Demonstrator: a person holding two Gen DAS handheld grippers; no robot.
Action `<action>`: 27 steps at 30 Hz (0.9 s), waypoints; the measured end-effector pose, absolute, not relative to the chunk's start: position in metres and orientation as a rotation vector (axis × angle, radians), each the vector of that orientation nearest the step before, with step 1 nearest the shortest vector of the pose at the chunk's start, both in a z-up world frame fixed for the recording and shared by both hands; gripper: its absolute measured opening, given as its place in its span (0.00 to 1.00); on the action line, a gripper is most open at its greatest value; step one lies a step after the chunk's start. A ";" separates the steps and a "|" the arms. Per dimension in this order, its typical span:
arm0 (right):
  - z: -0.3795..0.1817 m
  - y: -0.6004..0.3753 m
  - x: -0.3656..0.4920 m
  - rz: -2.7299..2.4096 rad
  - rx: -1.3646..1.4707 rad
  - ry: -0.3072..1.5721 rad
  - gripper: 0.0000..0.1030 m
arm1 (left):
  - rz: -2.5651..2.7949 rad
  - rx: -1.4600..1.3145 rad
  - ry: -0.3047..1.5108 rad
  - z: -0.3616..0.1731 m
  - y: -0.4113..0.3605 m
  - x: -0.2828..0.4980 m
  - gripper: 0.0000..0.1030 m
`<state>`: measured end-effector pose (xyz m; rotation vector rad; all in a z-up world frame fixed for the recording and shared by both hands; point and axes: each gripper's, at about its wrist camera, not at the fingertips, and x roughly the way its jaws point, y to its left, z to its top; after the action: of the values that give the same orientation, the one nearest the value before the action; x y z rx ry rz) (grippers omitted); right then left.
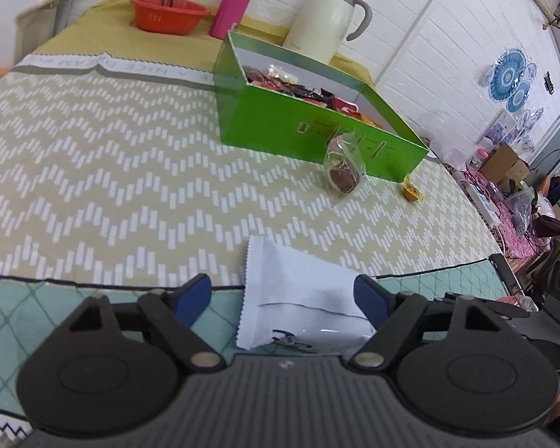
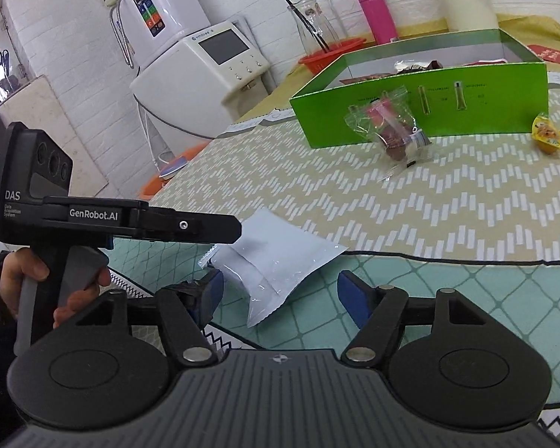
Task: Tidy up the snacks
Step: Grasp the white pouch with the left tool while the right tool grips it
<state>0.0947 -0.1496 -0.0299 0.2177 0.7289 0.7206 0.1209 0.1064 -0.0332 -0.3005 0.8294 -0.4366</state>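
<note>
Left gripper [image 1: 282, 291] tilts downward, jaws parted. Right gripper [image 2: 280, 291] angles down too, jaws spread wide. A hand [image 2: 37, 283] grips the left handle.

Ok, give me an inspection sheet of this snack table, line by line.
Surface: tablecloth with zigzag pattern, teal diamond border at the near edge.
Job's things: green box partly filled with snacks; white packet, clear-wrapped snack and small yellow snack outside it.
Clutter: red basket, pink bottle, cream jug behind the box.
Grippers: left claw open around the white packet, one pad near its edge; right claw open, beside the packet.
Cables: nothing seen on the table.
Surroundings: white brick wall, white appliance.
</note>
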 end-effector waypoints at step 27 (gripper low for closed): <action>0.007 -0.189 0.115 0.564 0.087 0.504 0.35 | -0.571 -0.271 0.721 0.005 0.036 0.149 0.22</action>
<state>0.1153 -0.1895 0.0072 0.0871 0.5041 0.5636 0.1493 0.0364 0.0053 -0.2707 0.7208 -0.5712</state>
